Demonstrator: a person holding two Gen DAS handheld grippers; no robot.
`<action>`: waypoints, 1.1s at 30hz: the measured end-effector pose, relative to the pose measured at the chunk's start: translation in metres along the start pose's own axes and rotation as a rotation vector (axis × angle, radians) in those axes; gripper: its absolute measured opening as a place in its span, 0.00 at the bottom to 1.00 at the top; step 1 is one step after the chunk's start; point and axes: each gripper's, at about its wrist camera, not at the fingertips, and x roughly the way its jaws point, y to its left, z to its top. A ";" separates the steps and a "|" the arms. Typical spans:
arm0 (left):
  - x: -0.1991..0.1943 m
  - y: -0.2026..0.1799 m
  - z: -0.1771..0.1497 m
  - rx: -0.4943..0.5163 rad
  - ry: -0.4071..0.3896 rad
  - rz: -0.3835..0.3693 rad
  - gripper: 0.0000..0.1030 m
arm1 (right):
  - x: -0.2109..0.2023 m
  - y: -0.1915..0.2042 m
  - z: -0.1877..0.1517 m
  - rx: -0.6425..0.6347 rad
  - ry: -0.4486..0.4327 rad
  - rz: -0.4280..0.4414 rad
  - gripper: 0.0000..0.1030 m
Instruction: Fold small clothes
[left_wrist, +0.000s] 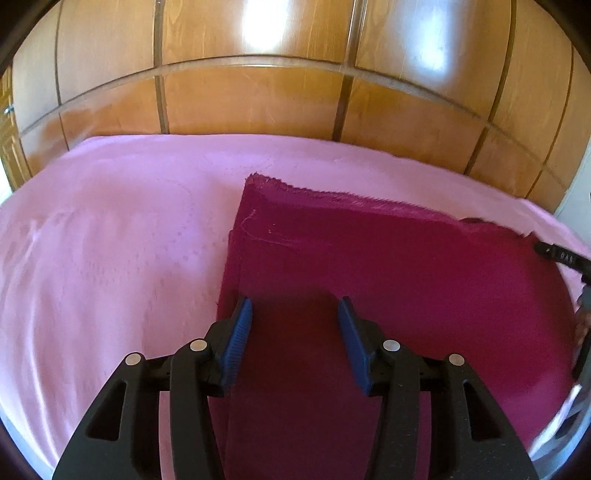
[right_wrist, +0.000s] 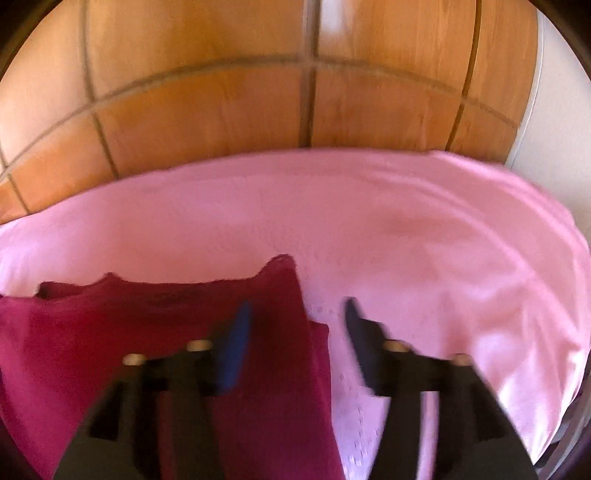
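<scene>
A dark magenta cloth (left_wrist: 388, 266) lies folded on the pink bed sheet (left_wrist: 110, 240). Its far edge is frayed, and a lower layer peeks out along its left side. My left gripper (left_wrist: 295, 314) is open and empty, its blue pads over the cloth's near left part. In the right wrist view the same cloth (right_wrist: 129, 332) fills the lower left, with one corner (right_wrist: 284, 262) standing up. My right gripper (right_wrist: 299, 317) is open and empty over the cloth's right edge, and this view is blurred. Part of the right gripper (left_wrist: 561, 254) shows at the cloth's far right corner in the left wrist view.
A wooden panelled wardrobe (left_wrist: 258, 92) stands right behind the bed. The pink sheet (right_wrist: 443, 240) spreads wide to the right of the cloth. A white wall strip (right_wrist: 554, 129) shows at the far right.
</scene>
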 end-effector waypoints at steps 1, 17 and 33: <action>-0.004 0.001 -0.001 -0.005 -0.005 -0.003 0.46 | -0.002 0.000 -0.006 -0.010 -0.012 0.001 0.66; -0.040 -0.038 -0.034 0.071 -0.026 -0.086 0.46 | 0.025 -0.030 -0.092 -0.060 -0.018 0.051 0.90; -0.034 -0.070 -0.051 0.144 0.022 -0.077 0.46 | 0.073 -0.096 -0.125 0.210 0.121 0.454 0.76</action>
